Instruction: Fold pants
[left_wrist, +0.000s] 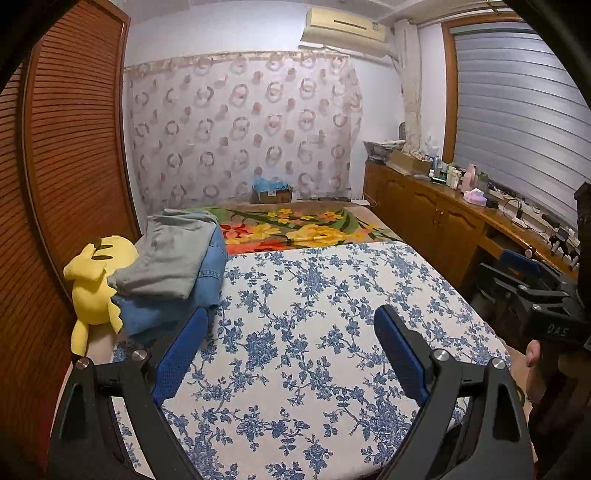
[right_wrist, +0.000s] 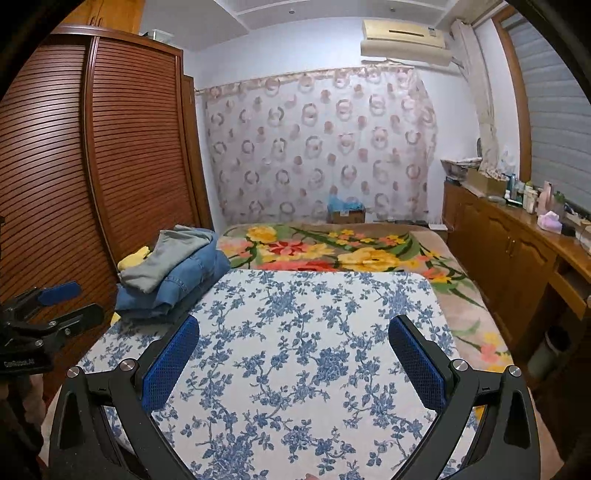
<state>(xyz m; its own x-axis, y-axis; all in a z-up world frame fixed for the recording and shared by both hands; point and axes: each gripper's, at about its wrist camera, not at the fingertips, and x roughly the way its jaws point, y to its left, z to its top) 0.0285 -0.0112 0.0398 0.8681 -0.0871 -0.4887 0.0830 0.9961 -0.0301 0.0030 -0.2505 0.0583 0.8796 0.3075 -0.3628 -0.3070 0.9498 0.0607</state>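
A stack of folded pants lies at the left edge of the blue-flowered board (left_wrist: 314, 295): grey pants (left_wrist: 173, 254) on top of blue jeans (left_wrist: 210, 273). The stack also shows in the right wrist view, grey pants (right_wrist: 166, 262) over jeans (right_wrist: 192, 277), on the board (right_wrist: 314, 314). My left gripper (left_wrist: 291, 347) is open and empty above the board, just right of the stack. My right gripper (right_wrist: 293, 350) is open and empty over the board's middle. The right gripper's body shows at the far right of the left wrist view (left_wrist: 535, 295); the left gripper shows at the left of the right wrist view (right_wrist: 59, 302).
A yellow plush toy (left_wrist: 96, 280) lies left of the stack against a slatted wooden wardrobe (left_wrist: 74, 147). A flowered blanket (left_wrist: 306, 225) covers the bed behind the board. A wooden cabinet (left_wrist: 443, 218) with bottles and clutter runs along the right.
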